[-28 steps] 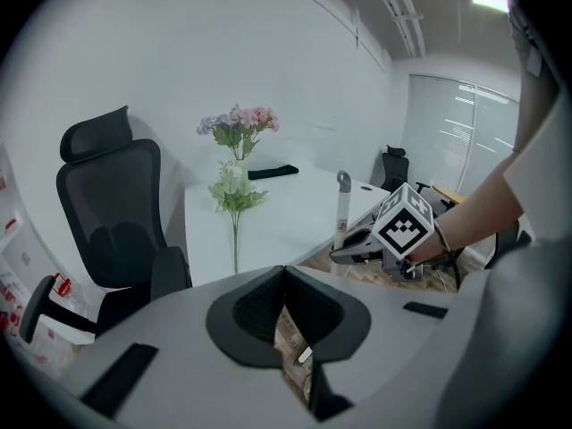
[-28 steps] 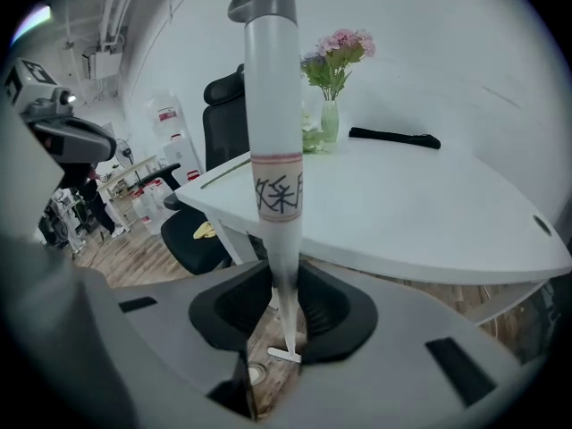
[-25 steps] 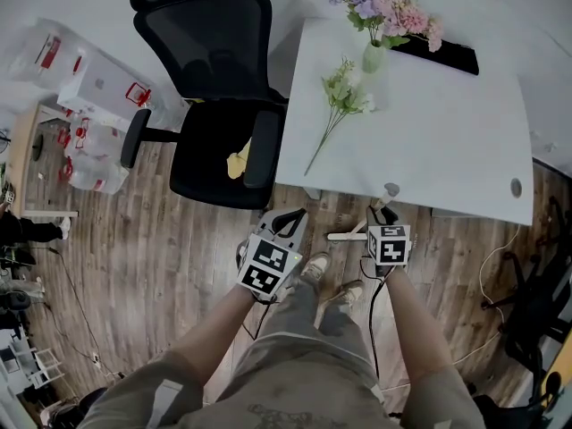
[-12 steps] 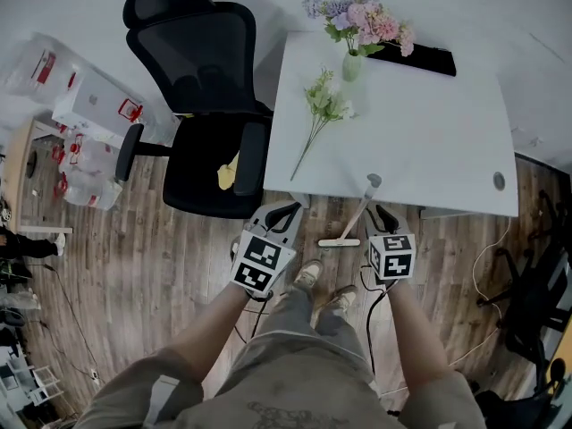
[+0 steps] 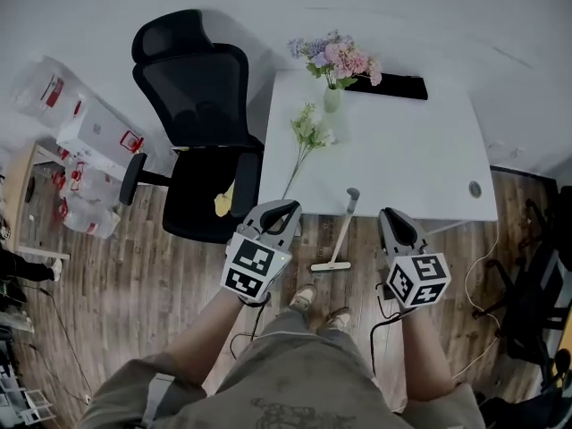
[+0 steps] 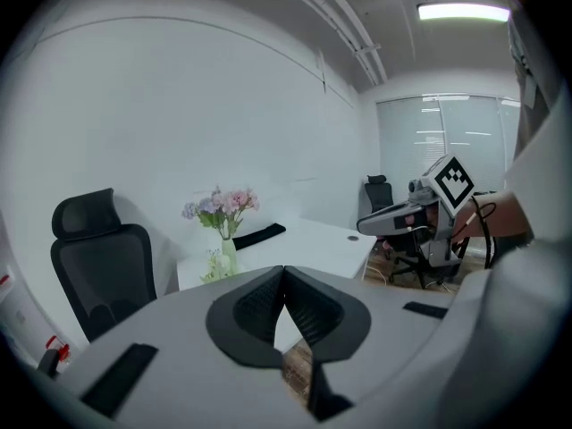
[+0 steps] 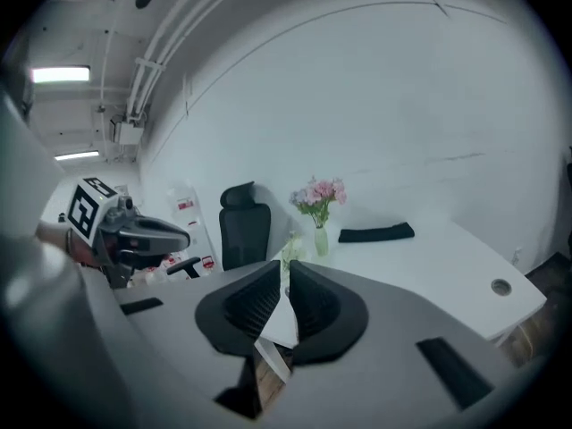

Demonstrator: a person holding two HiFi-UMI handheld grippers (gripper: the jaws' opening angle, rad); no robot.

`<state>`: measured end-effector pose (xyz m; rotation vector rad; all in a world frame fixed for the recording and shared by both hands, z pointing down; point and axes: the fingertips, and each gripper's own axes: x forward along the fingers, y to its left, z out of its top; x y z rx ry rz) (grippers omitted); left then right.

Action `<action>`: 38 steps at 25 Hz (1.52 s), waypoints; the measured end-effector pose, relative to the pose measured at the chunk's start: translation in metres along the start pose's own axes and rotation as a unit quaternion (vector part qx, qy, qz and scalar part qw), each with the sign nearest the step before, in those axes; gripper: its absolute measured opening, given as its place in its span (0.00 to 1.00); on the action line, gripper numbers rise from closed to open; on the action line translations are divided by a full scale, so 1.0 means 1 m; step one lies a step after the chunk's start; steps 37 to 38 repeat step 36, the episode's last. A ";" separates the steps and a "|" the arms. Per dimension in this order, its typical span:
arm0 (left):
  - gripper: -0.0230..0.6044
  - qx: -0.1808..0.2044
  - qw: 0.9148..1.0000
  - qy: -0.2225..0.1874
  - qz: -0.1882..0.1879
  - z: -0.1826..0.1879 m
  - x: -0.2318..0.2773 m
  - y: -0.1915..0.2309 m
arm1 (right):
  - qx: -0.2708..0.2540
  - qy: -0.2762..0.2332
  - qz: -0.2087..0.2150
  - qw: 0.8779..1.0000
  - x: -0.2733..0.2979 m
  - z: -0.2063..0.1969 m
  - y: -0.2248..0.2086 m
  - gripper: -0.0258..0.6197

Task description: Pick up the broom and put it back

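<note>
Broom [image 5: 340, 232] stood upright on the wood floor [image 5: 134, 266], head down, right at the near edge of the table [image 5: 402, 168]. Whether its handle leaned on that edge could not be told. It was between the two grippers and touched by neither.

Left gripper [image 5: 279, 213] was held up to the broom's left, near the chair [image 5: 201, 150]. Its jaws met at the tips with nothing between them. Right gripper [image 5: 393, 222] was on the broom's other side, over the table's edge. Its jaws had just been closing and were down to a thin slit, also with nothing in it. Both grippers pointed toward the table and the wall behind it.

On the table were a vase [image 5: 332, 99] of flowers, a loose stem [image 5: 304, 141] and a dark pad [image 5: 389, 85].
</note>
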<state>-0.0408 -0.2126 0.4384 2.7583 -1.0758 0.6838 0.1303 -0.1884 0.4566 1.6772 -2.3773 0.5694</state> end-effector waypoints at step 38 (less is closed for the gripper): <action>0.06 0.044 0.987 -0.129 -0.089 0.110 -0.042 -0.084 | -0.045 -0.105 -0.045 0.992 -0.180 0.091 0.007 0.09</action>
